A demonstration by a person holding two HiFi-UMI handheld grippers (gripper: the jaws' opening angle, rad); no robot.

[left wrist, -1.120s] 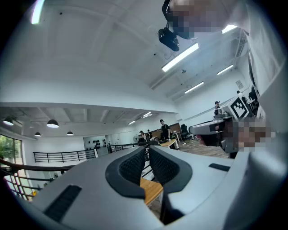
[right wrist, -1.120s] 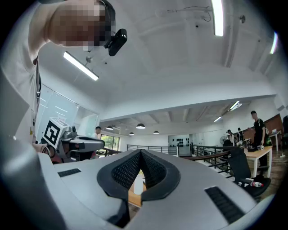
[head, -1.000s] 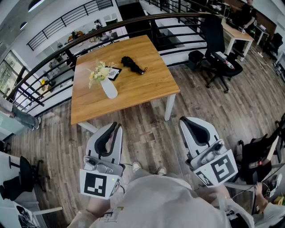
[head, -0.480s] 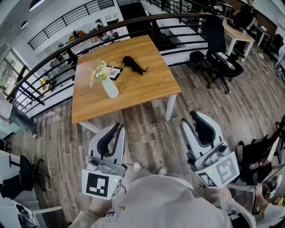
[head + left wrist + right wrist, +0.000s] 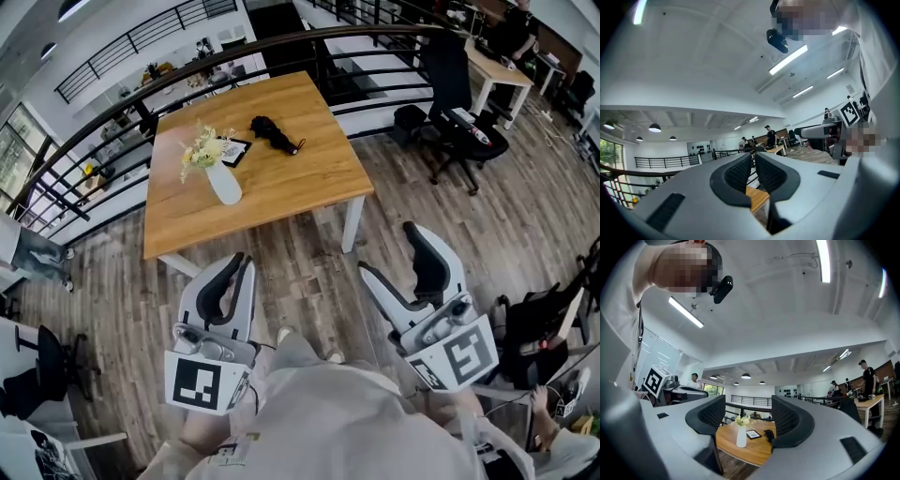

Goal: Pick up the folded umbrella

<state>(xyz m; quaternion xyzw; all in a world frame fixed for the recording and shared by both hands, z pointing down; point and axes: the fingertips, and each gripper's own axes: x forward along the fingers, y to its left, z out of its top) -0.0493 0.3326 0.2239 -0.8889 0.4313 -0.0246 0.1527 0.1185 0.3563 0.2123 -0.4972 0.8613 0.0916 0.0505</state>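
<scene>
Head view shows the folded umbrella (image 5: 275, 134), black, lying on the far part of a wooden desk (image 5: 291, 192), well apart from both claws. Just beside it lies a small dark-framed card (image 5: 233, 151). Nearer the desk's left side stands a white vase (image 5: 224, 183) of pale flowers (image 5: 204, 148). The desk has white legs and stands on a floor (image 5: 309, 277) of grey-brown planks. It is close to a curved black railing (image 5: 56, 187) at the edge of an upper level. To the right are a black office chair (image 5: 450, 70) and a second desk (image 5: 497, 70).

The left claw (image 5: 236, 262), low at the left, has its jaws pressed together with nothing between them. The right claw (image 5: 392, 251), low at the right, has just been opening. Its jaws stand wide apart and hold nothing. In the right gripper view the desk, vase and umbrella show far off in the gap between the jaws. Overhead is a white ceiling (image 5: 787, 310) with long strip lights (image 5: 824, 261).
</scene>
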